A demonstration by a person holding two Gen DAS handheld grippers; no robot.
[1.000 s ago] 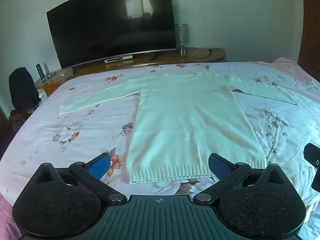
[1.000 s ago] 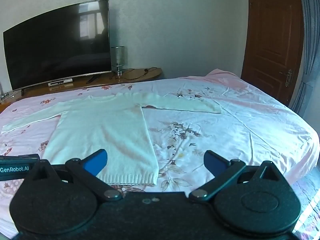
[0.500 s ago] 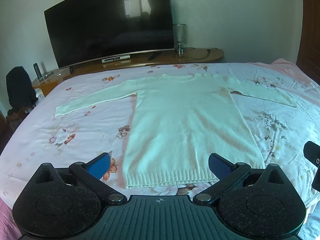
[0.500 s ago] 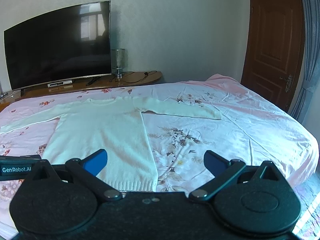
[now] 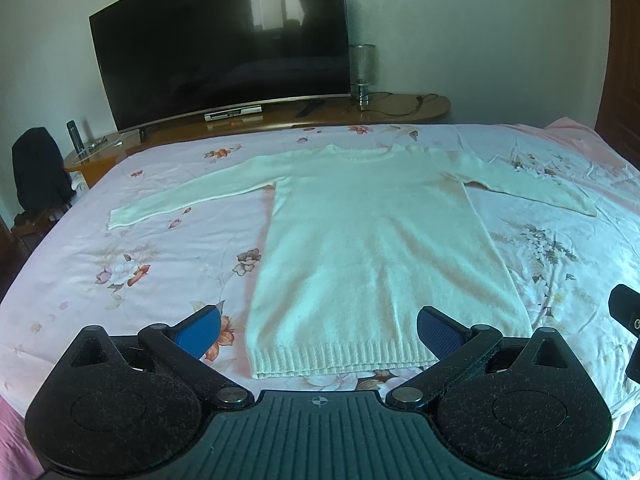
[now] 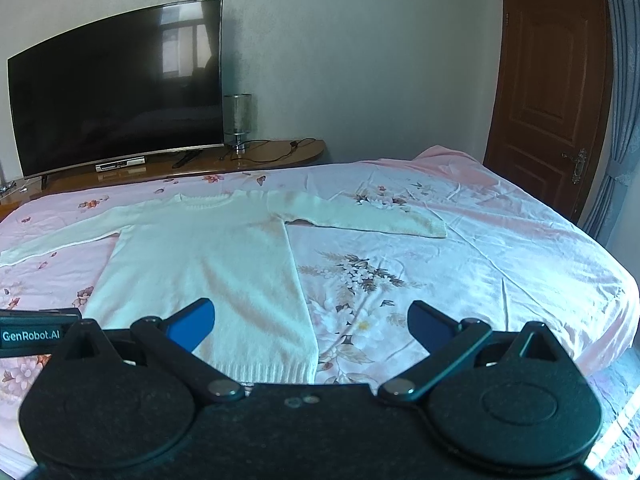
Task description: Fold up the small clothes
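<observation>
A white knit long-sleeved sweater (image 5: 372, 240) lies flat on the bed, face up, sleeves spread to both sides, neck far from me and ribbed hem near me. It also shows in the right wrist view (image 6: 208, 256). My left gripper (image 5: 318, 326) is open and empty, held above the hem, its blue pads on either side of it. My right gripper (image 6: 310, 320) is open and empty, above the hem's right corner. Its tip shows at the right edge of the left wrist view (image 5: 628, 320).
The bed carries a pink floral sheet (image 5: 160, 248). Behind it a wooden TV stand (image 5: 400, 110) holds a large curved TV (image 5: 224, 52) and a small lamp (image 5: 362, 72). A dark chair (image 5: 36, 172) stands far left. A brown door (image 6: 552, 92) is at the right.
Both grippers have risen and drawn back a little, so the sweater's hem shows further up between the fingers. The sweater has not moved and both grippers stay open.
</observation>
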